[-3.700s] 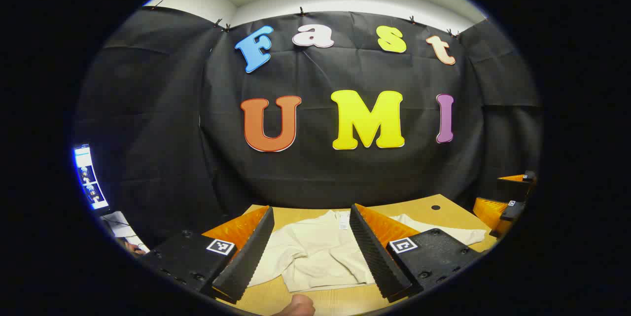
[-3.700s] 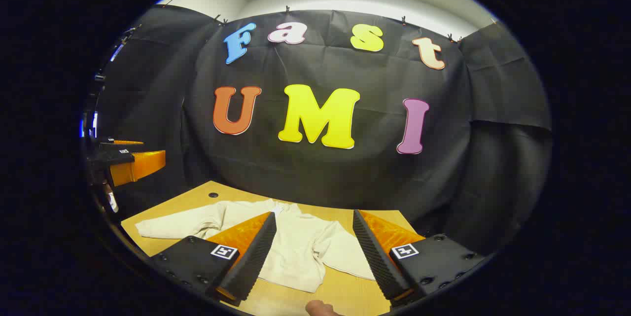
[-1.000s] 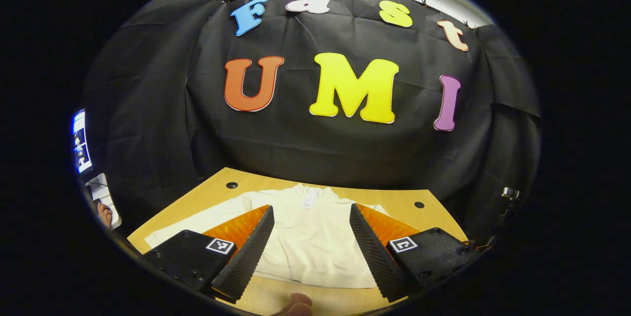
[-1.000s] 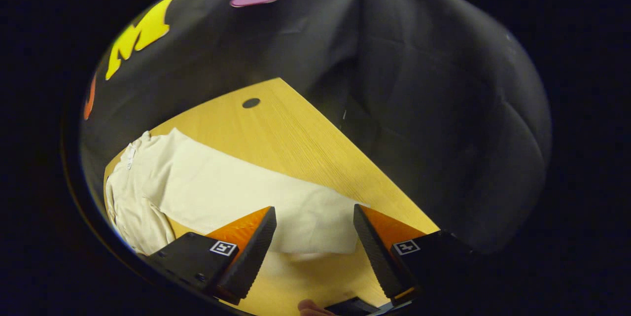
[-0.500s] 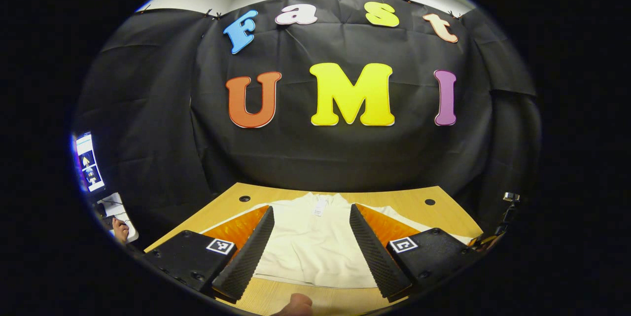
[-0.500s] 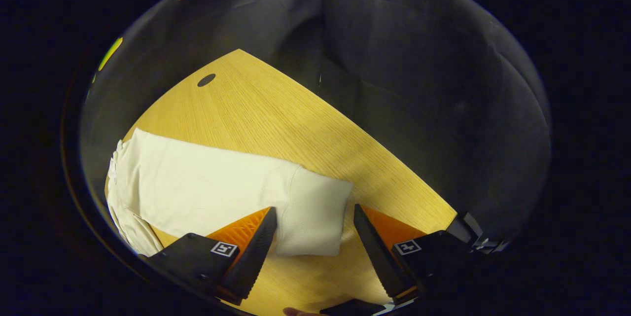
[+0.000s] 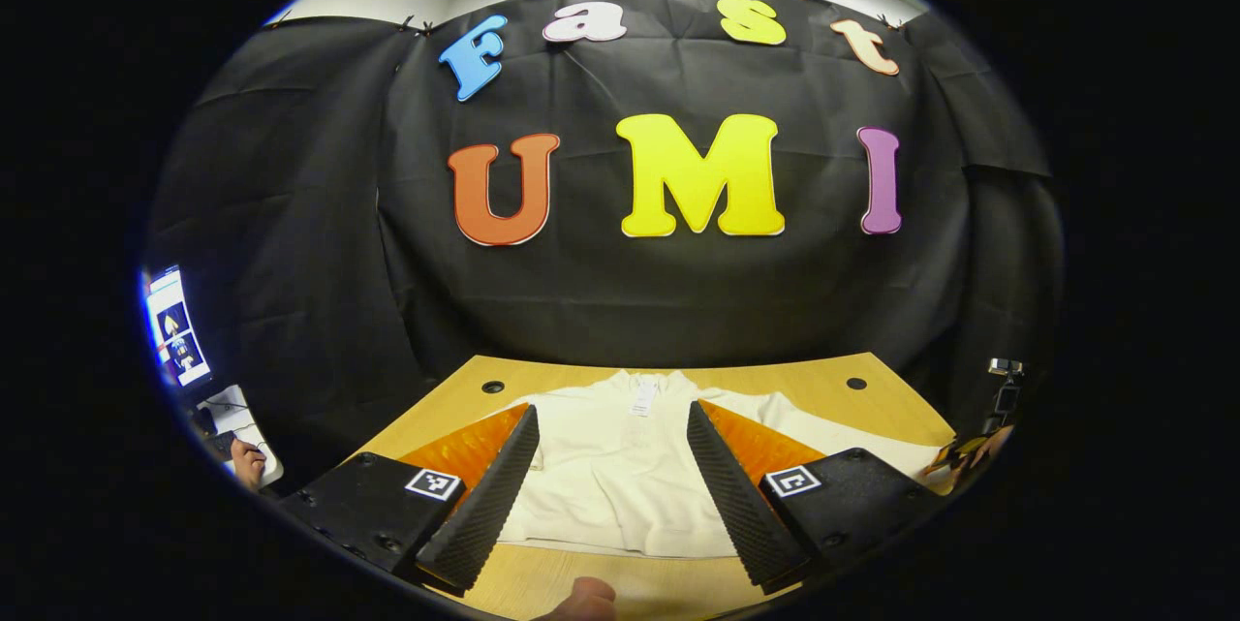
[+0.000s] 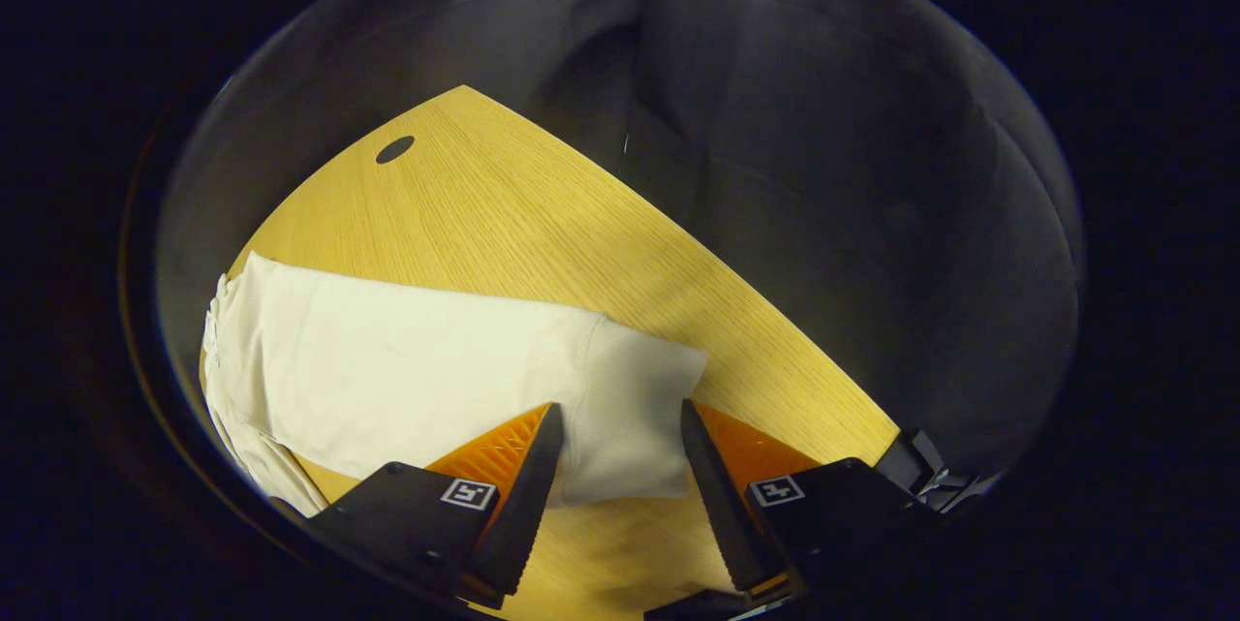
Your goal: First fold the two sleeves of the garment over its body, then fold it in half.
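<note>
A cream long-sleeved garment (image 7: 620, 476) lies flat on the wooden table (image 7: 823, 388), its collar toward the back wall and both sleeves spread out sideways. My left gripper (image 7: 610, 408) hovers open over the garment's near hem, with nothing between its fingers. My right gripper (image 8: 620, 408) is low over the table on the right side. The ribbed cuff (image 8: 635, 418) of the right sleeve (image 8: 407, 369) lies between its fingers, which are partly narrowed and stand apart from the cloth on both sides.
The table's right edge (image 8: 775, 330) runs close past the cuff, with the black booth cloth beyond it. Cable holes (image 7: 493, 387) (image 8: 394, 149) sit near the back corners. A lit screen (image 7: 174, 326) and a hand (image 7: 247, 461) show at far left.
The right gripper swung to the right and came down over the sleeve cuff; in the last half second its fingers narrowed around it. The left gripper stayed open and barely shifted.
</note>
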